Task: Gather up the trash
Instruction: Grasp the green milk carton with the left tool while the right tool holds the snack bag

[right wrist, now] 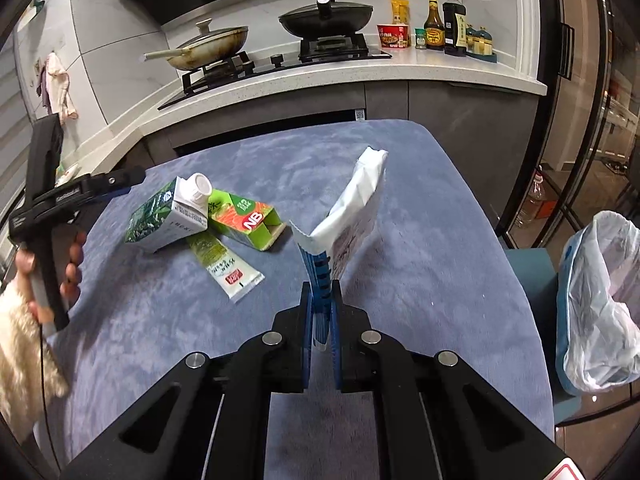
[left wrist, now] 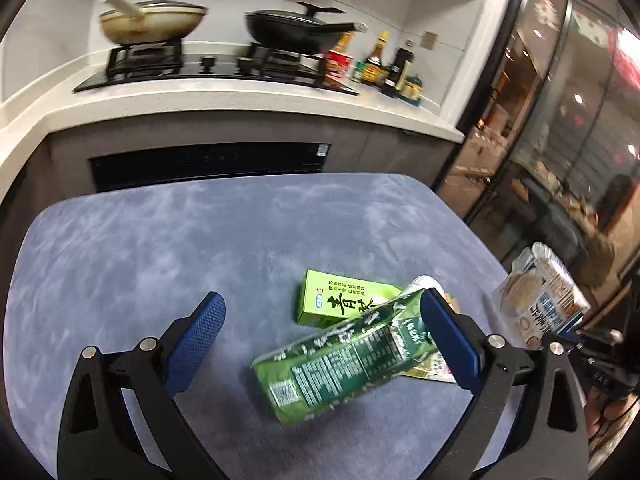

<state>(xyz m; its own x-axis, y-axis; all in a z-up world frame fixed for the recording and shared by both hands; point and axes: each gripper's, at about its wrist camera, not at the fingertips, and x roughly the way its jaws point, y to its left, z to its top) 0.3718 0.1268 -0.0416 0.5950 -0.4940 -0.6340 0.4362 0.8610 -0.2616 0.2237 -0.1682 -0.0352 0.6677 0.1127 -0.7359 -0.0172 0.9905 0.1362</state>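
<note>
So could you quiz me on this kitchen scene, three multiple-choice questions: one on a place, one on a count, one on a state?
1. Where is the trash bag?
A. right of the table
B. on the stove
C. under the carton

2. How many pans sit on the stove?
A. one
B. two
C. three

3. The right gripper is:
A. open, empty
B. shut on the white food pouch
C. holding the green tea carton

Answers: 1 A, the bag hangs beside the table's right edge; 2 B, one cream, one black; 3 B, the pouch is pinched between its fingers.

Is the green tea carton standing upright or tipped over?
Tipped over: the green tea carton lies on its side on the blue table, its white cap pointing sideways.
</note>
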